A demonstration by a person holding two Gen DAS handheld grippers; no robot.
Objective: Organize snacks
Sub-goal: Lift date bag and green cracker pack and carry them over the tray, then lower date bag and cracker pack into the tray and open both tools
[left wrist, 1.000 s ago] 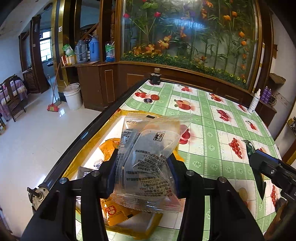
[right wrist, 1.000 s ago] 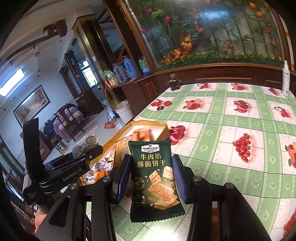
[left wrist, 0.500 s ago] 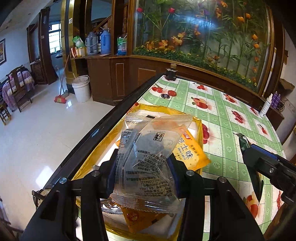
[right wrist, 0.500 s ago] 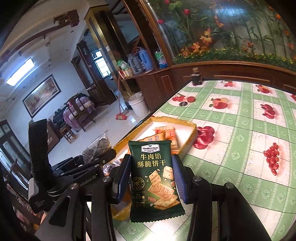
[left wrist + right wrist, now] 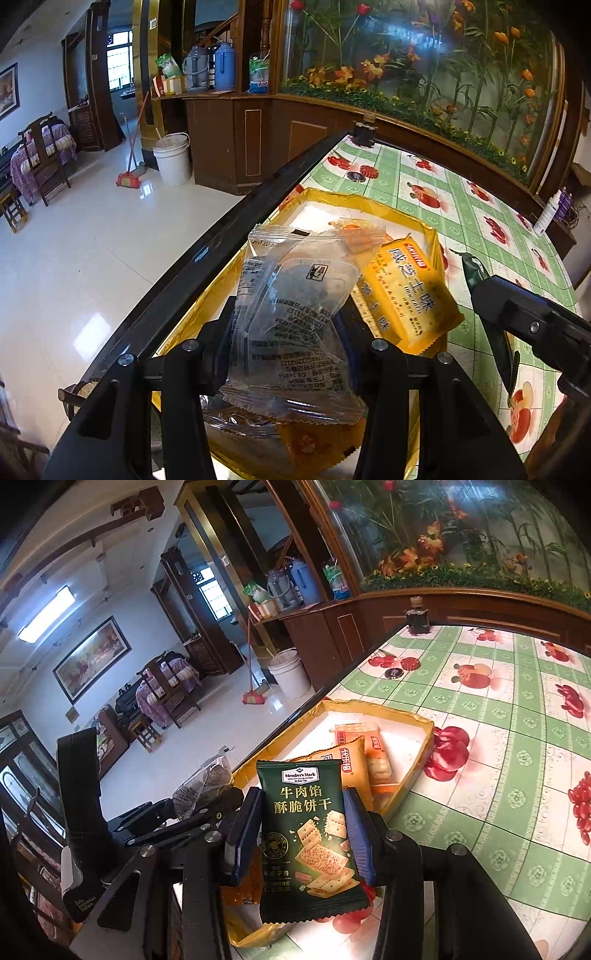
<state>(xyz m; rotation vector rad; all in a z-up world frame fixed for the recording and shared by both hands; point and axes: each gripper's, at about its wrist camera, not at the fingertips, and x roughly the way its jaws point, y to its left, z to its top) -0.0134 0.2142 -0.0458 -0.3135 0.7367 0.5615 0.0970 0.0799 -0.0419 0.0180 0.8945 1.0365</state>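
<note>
My left gripper [image 5: 284, 332] is shut on a clear plastic snack packet [image 5: 295, 317], held over the near end of a yellow tray [image 5: 369, 203]. Orange cracker packets [image 5: 402, 295] lie in that tray beneath the packet. My right gripper [image 5: 301, 830] is shut on a dark green cracker packet [image 5: 306, 834], held upright just above the tray's [image 5: 410, 779] near right corner. In the right wrist view the left gripper [image 5: 207, 797] shows at the left with its clear packet [image 5: 203, 786]. The right gripper [image 5: 517, 317] enters the left wrist view from the right.
The tray sits at the left edge of a table with a green checked fruit-print cloth [image 5: 498, 709]. A dark bottle [image 5: 417, 618] stands at the far corner, small round lids [image 5: 400, 666] near it, a white spray bottle [image 5: 550, 214] far right. The floor drops off left.
Both grippers have moved left and slightly down with their packets, from over the cloth toward the yellow tray. More of the tray and its orange packets now shows under them.
</note>
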